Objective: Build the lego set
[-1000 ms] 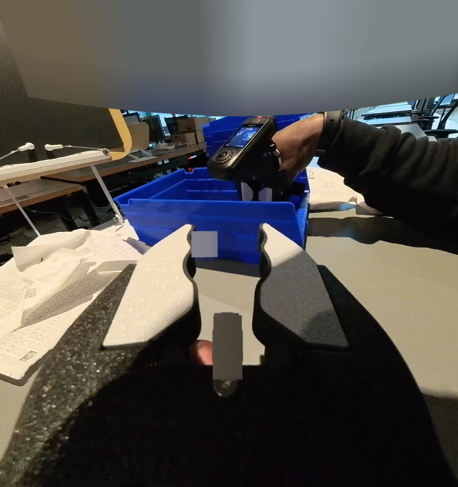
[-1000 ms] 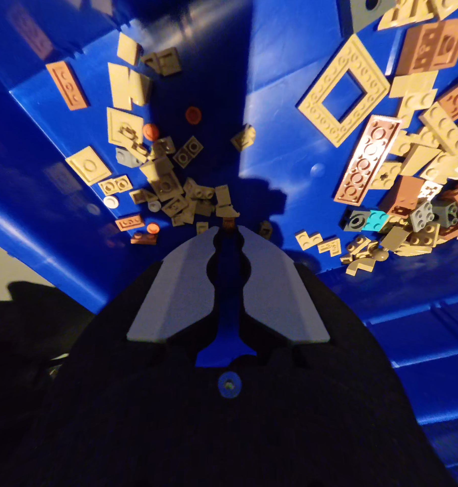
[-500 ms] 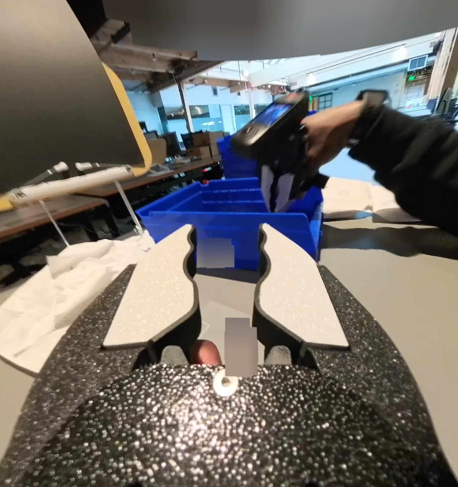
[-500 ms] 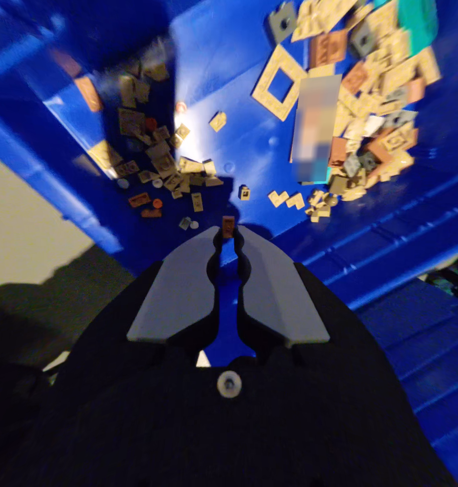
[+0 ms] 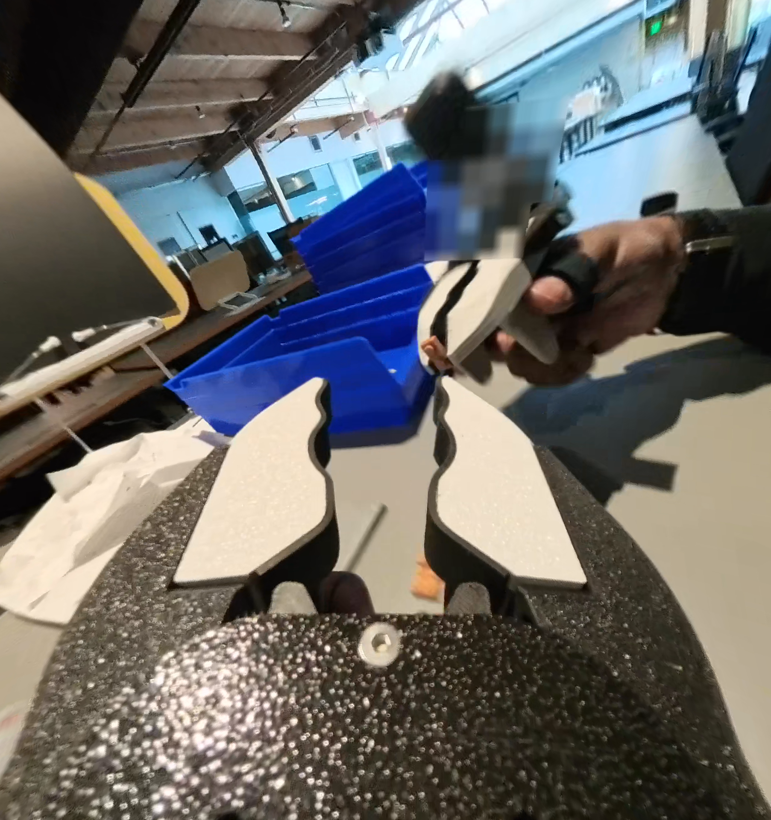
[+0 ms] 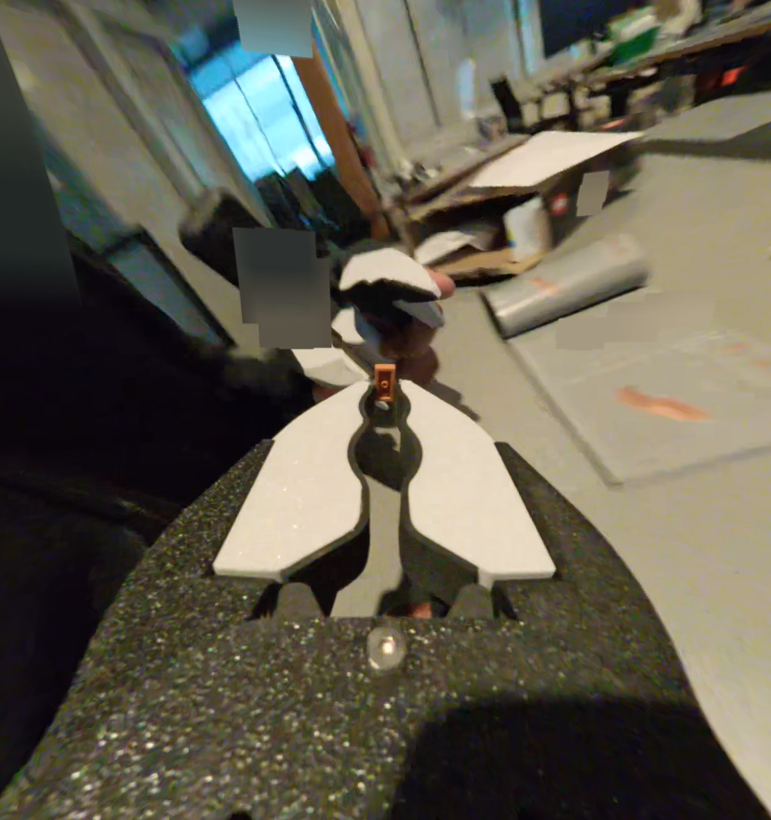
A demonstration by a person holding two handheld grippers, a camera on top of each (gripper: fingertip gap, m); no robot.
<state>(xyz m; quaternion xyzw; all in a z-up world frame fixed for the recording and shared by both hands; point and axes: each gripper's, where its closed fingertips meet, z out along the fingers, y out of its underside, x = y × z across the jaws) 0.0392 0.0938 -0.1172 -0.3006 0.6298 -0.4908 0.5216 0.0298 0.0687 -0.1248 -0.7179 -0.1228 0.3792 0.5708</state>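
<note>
Fingertips of the right gripper pinch a small orange plate, its end poking beyond them. Left gripper gapes empty; I'd bring them together slowly, keeping the plate square.

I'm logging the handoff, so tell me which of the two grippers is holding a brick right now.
The right gripper: its tips are pinched on a small orange brick. The left gripper is open and empty, fingers spread above the grey table.
</note>
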